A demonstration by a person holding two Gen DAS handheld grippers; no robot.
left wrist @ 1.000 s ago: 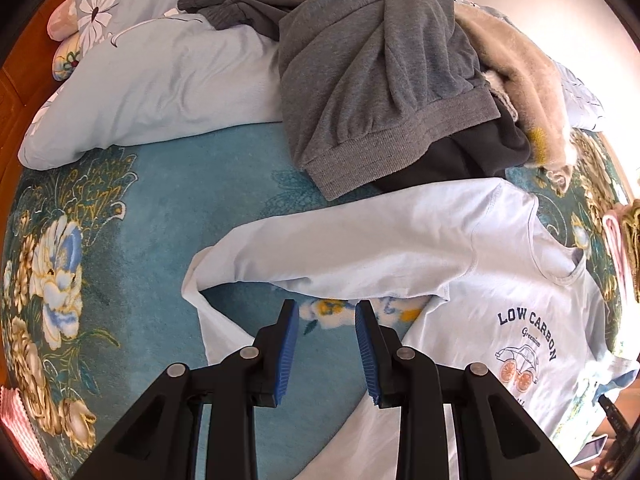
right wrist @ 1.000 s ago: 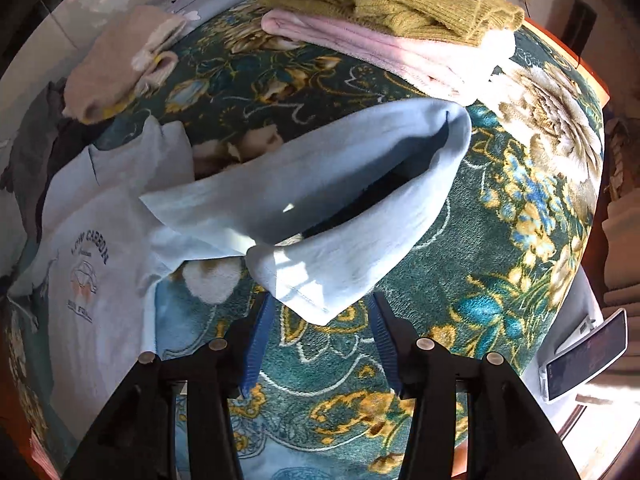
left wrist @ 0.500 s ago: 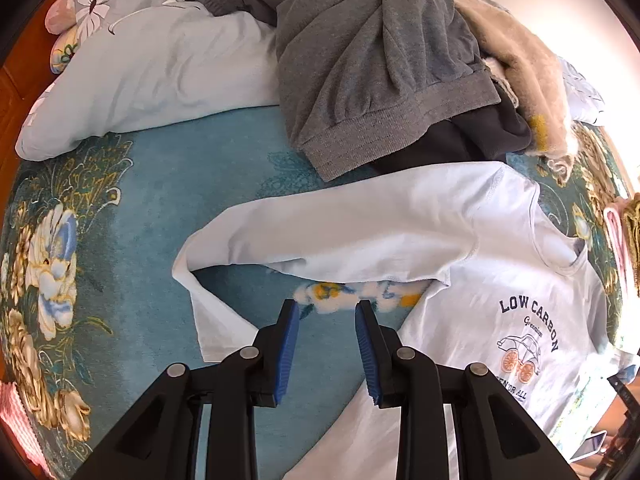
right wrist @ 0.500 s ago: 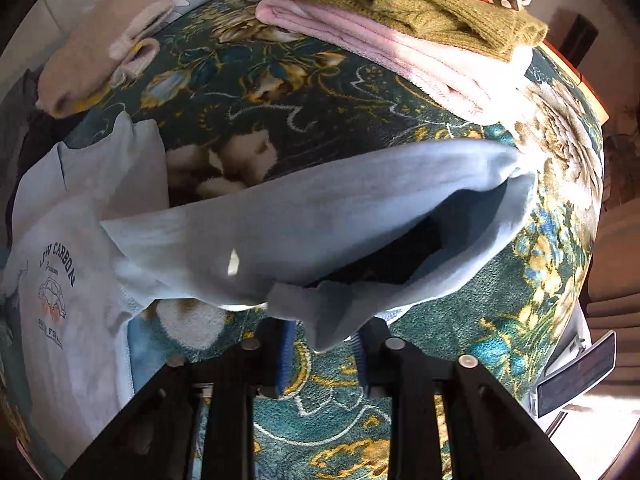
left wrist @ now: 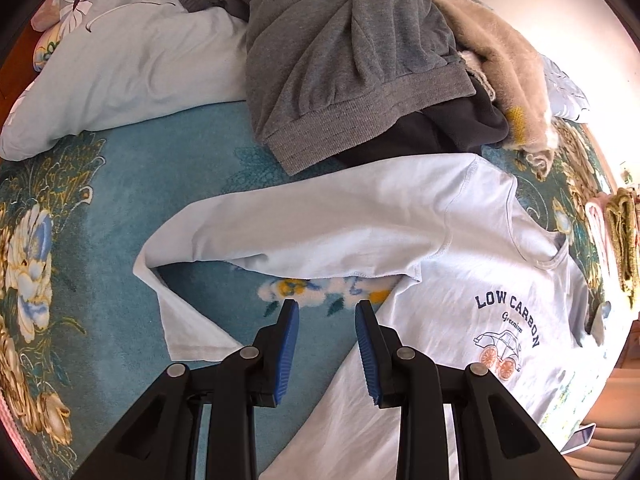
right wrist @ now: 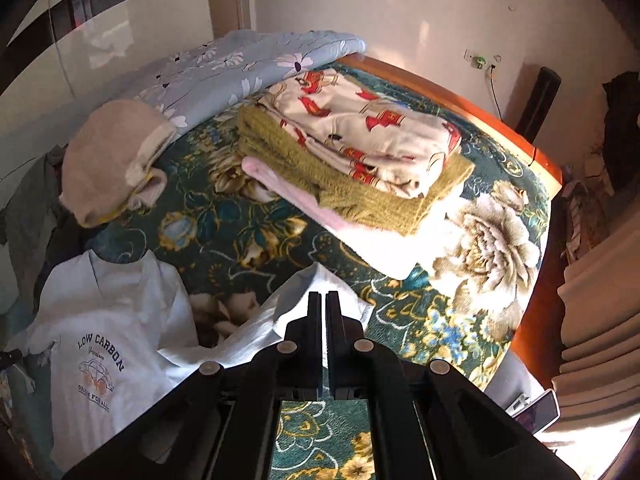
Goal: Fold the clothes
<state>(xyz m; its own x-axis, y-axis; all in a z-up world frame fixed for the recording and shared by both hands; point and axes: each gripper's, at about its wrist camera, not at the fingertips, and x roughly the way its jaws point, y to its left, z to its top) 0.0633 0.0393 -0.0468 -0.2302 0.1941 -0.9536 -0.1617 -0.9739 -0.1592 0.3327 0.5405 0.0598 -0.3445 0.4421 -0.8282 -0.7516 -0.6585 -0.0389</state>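
A pale blue long-sleeved shirt (left wrist: 460, 280) printed "LOW CARBON" lies face up on the floral bed cover. Its one sleeve (left wrist: 280, 236) is bent back on itself at the left. My left gripper (left wrist: 327, 308) is open and empty, hovering just in front of that sleeve. In the right wrist view the shirt (right wrist: 100, 340) lies at the lower left. My right gripper (right wrist: 323, 300) is shut on the end of the other sleeve (right wrist: 280, 316), which bunches around the fingers.
A heap of grey and dark sweaters (left wrist: 352, 60) and a beige knit (left wrist: 504, 60) lie beyond the shirt, beside a pale pillow (left wrist: 132, 76). A folded stack (right wrist: 352, 160) of patterned, olive and pink clothes sits at the right. A phone (right wrist: 538, 412) lies off the bed edge.
My right gripper closed on the sleeve end and tilted up, so the sleeve now bunches at the fingers. My left gripper stayed open and shifted slightly forward.
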